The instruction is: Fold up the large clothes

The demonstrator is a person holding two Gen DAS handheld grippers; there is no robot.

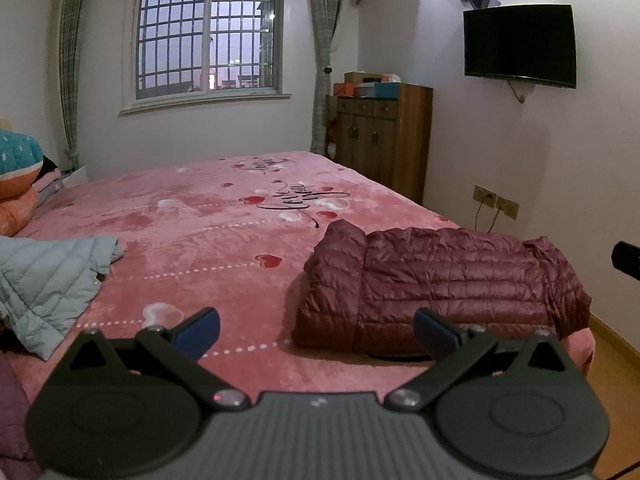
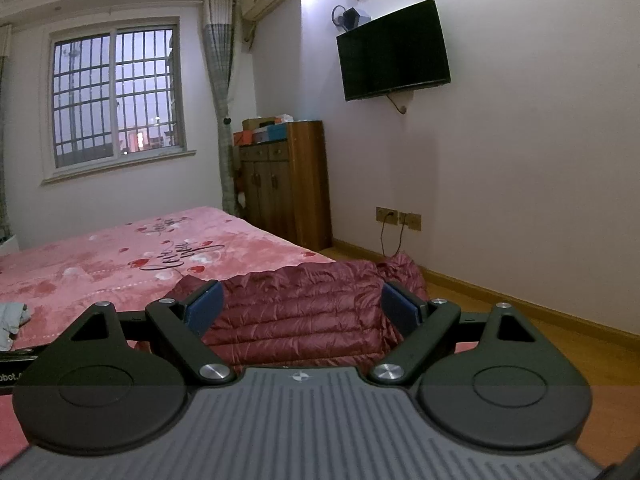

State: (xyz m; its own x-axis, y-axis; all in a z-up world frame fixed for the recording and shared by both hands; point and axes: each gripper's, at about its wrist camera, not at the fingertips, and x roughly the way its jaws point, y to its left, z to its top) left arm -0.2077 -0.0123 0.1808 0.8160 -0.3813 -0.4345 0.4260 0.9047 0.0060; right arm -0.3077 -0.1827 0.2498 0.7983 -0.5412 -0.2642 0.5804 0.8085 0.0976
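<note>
The folded maroon down jacket (image 1: pixel 436 284) lies on the pink bedspread (image 1: pixel 208 240); left gripper (image 1: pixel 316 330) and right gripper (image 2: pixel 302 306) both spread wide, holding nothing

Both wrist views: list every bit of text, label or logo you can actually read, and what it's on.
"Love": likely, black cursive script on the pink heart-print bed blanket; not cleanly legible.
Smaller script further up the blanket: too blurred to read.
"obot.": cut-off white lettering on a black strip at the right wrist view's left edge.
Small white emblem on the right claw's grey ribbed body: a symbol, no letters.
Stacked boxes on the brown wooden cabinet: print too small.
</note>
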